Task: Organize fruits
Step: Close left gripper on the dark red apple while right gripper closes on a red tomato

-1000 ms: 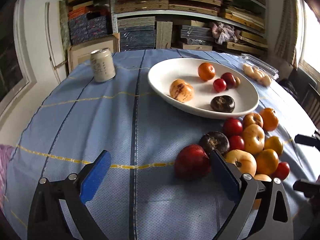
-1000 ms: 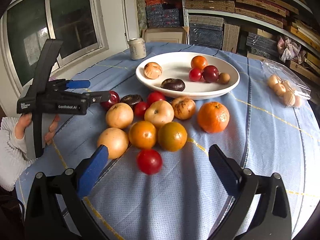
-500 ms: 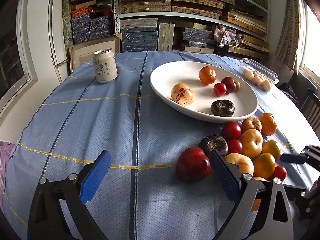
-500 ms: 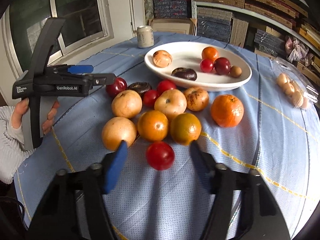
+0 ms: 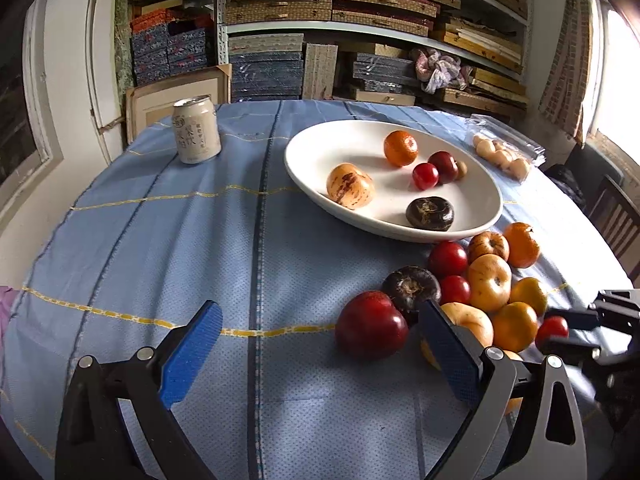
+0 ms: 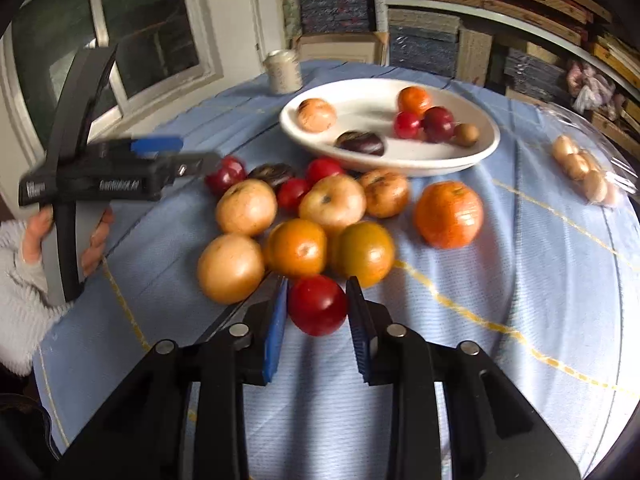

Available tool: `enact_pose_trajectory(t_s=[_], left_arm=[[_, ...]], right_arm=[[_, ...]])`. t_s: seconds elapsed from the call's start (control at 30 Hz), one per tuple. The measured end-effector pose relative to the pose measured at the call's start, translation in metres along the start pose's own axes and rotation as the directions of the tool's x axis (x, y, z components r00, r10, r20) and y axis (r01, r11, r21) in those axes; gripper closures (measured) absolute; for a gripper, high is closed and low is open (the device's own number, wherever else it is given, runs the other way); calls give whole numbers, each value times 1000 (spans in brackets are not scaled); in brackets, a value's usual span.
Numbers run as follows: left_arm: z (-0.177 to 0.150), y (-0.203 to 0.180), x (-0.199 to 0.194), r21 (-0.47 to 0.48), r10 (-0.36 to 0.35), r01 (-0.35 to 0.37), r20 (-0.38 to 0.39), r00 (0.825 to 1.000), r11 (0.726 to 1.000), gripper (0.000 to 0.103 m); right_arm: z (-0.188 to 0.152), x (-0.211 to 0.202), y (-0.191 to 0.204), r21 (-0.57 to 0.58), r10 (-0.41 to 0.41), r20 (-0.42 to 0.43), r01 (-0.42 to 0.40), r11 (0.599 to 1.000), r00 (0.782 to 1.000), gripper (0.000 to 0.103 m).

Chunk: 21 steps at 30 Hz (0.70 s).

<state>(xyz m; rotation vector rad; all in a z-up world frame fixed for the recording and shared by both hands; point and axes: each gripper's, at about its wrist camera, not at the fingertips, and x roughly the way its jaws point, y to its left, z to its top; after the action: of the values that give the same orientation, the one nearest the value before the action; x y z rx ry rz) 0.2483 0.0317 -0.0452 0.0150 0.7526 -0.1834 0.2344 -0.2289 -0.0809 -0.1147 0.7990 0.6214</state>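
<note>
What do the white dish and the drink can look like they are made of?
The dish looks like glazed ceramic: thick rounded rim, glossy white, soft highlights; melamine is possible. The can looks like thin aluminium: shiny silver top rim, with a matte cream printed wrap.

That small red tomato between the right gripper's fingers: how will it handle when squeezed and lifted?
The small red tomato looks round and glossy, so it may roll or slip from the right gripper. It is probably soft-skinned and light; a gentle squeeze seems wise.
</note>
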Motion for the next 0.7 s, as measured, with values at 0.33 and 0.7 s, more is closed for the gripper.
enact_pose_trajectory(t_s=[0.33,0.7], left_arm=[[-3,17,18,-124,-117,104,-101,988,987,4],[-8,-4,28,42,61,-56,-131,989,998,4]], right_arm=[[3,-14,-19,69,-12,52,8,998,999,74],[3,-10,-17,78,-6,41,2,997,999,74]])
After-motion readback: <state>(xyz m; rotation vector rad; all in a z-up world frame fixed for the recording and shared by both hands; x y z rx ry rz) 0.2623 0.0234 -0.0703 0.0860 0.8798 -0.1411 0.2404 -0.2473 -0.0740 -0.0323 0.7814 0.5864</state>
